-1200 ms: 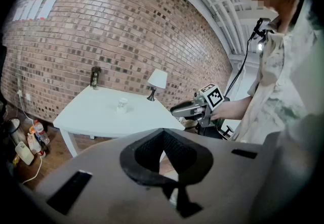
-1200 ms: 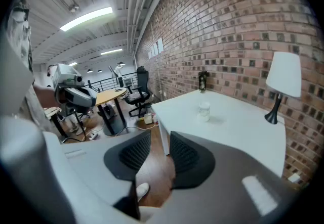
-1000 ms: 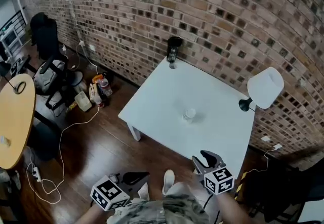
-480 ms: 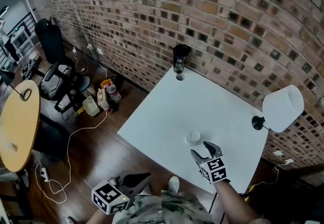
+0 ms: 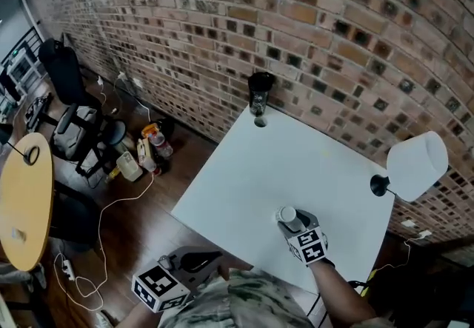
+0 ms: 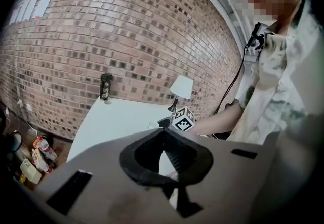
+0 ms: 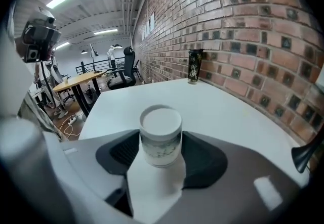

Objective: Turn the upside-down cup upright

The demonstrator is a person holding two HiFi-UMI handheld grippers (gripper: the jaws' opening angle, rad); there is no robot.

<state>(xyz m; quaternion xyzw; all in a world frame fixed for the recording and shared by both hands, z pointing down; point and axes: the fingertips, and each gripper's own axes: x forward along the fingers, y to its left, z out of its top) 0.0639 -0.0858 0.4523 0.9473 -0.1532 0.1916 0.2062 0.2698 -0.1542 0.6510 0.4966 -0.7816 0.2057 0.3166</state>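
A small white cup (image 5: 287, 214) stands upside down on the white table (image 5: 281, 149), near its front edge. My right gripper (image 5: 292, 223) has come down over it. In the right gripper view the cup (image 7: 161, 134) sits between the two dark jaws, flat base up. The right gripper (image 7: 161, 149) has its jaws opening, with the pads close alongside the cup's walls. My left gripper (image 5: 211, 258) hangs off the table's near left corner, jaws together and holding nothing. In the left gripper view its tips (image 6: 163, 132) meet, and the cup (image 6: 153, 125) shows beyond them.
A black tumbler (image 5: 258, 89) stands at the table's far corner by the brick wall. A white lamp (image 5: 415, 164) on a black stem rises at the right edge. Left of the table the wooden floor holds cables, bottles, chairs and a round yellow table (image 5: 26, 201).
My right gripper went forward and down from the table's front edge to the cup, and its jaws parted around it. The left gripper stayed low at the near left.
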